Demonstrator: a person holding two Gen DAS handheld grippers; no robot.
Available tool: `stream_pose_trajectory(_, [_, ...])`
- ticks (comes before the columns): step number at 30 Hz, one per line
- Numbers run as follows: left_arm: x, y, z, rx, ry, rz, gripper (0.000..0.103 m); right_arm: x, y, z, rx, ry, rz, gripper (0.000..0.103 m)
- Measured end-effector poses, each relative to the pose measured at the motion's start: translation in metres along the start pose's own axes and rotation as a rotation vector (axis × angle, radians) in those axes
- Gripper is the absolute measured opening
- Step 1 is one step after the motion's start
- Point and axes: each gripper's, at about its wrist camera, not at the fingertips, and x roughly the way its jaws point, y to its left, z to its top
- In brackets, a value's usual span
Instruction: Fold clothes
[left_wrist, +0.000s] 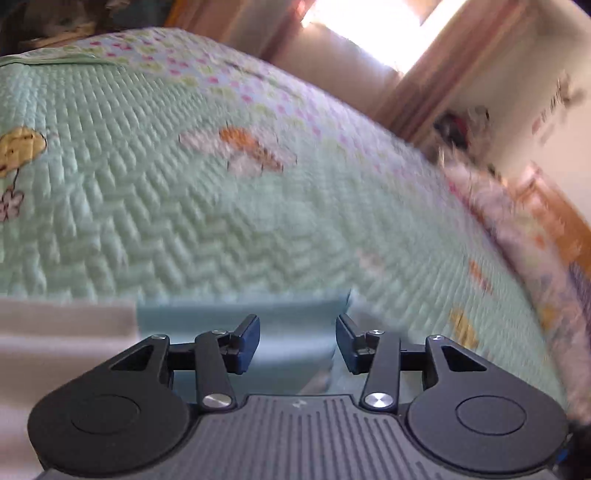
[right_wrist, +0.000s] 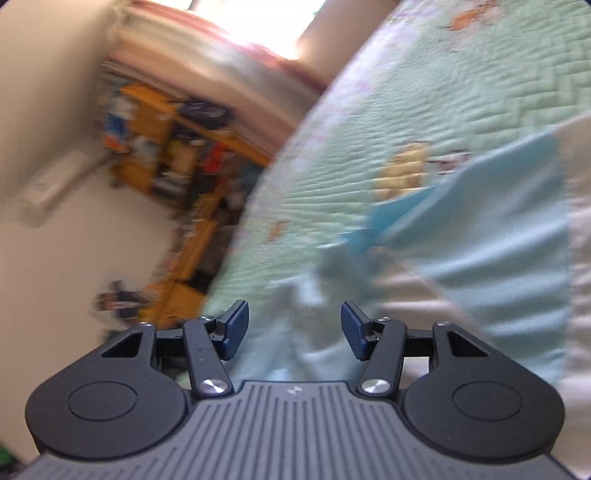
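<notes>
Scene: a bed with a green quilt (left_wrist: 207, 206); a light blue and white garment (right_wrist: 480, 236) lies on it, close under both tools.
Left gripper (left_wrist: 297, 343): jaws apart, nothing between the pads; the garment's blue panel (left_wrist: 236, 325) lies flat just beyond and below the fingertips.
Right gripper (right_wrist: 294, 329): jaws apart, clasping nothing; rumpled blue cloth sits ahead of it, not pinched.
Garment state: partly gathered, with creases showing in the right wrist view; a white part (left_wrist: 66, 321) lies beside the blue one.
Step, as I judge it: between folds, both tools released over the cloth.
Next move calls for: choosing an edge or corner on each side, lowering onto it, and pinching a single layer before lifting it across.
Blur: both views are smeared, so seams and sleeves cannot be told.
</notes>
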Motion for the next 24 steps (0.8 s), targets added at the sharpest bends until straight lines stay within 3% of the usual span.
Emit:
stream_pose_trajectory(1, [0.004,0.003,-0.004,0.01,0.007,0.044,0.047,0.003,0.002,-0.001,-0.007,0.018,0.023,0.065])
stream_pose_trajectory(2, [0.007,0.007,-0.007,0.019,0.006,0.086,0.036,0.006,0.005,-0.003,-0.015,0.037,0.043,0.073])
stream_pose_trajectory(4, [0.008,0.016,-0.003,0.026,-0.049,0.163,0.022,0.02,0.003,-0.008,-0.035,0.092,-0.05,0.076])
stream_pose_trajectory(5, [0.006,0.02,0.001,0.022,-0.084,0.21,0.023,0.027,0.001,-0.01,-0.044,0.115,-0.111,0.072])
stream_pose_trajectory(7, [-0.001,0.027,0.012,0.019,-0.137,0.291,0.025,0.029,0.0,-0.012,-0.067,0.111,-0.132,0.071])
stream_pose_trajectory(9, [-0.014,0.031,0.016,0.007,-0.18,0.287,0.029,0.03,0.0,-0.012,-0.08,0.109,-0.139,0.071])
stream_pose_trajectory(11, [-0.027,0.032,0.018,-0.008,-0.206,0.248,0.043,0.031,-0.001,-0.012,-0.082,0.111,-0.135,0.071])
stream_pose_trajectory(14, [-0.032,0.021,0.008,0.05,-0.175,0.19,0.067,0.032,0.001,-0.011,-0.084,0.112,-0.133,0.071])
stream_pose_trajectory(16, [-0.022,0.01,-0.003,0.147,-0.124,0.216,0.072,0.031,0.001,-0.012,-0.084,0.111,-0.128,0.071])
stream_pose_trajectory(18, [-0.005,0.01,-0.014,0.19,-0.083,0.366,0.07,0.031,0.002,-0.012,-0.087,0.115,-0.127,0.071])
stream_pose_trajectory(20, [0.0,0.018,-0.016,0.153,-0.108,0.464,0.068,0.031,0.002,-0.012,-0.082,0.117,-0.124,0.071])
stream_pose_trajectory(24, [-0.016,-0.002,-0.014,0.126,-0.198,0.534,0.062,0.018,-0.006,-0.004,0.008,0.051,-0.036,0.072])
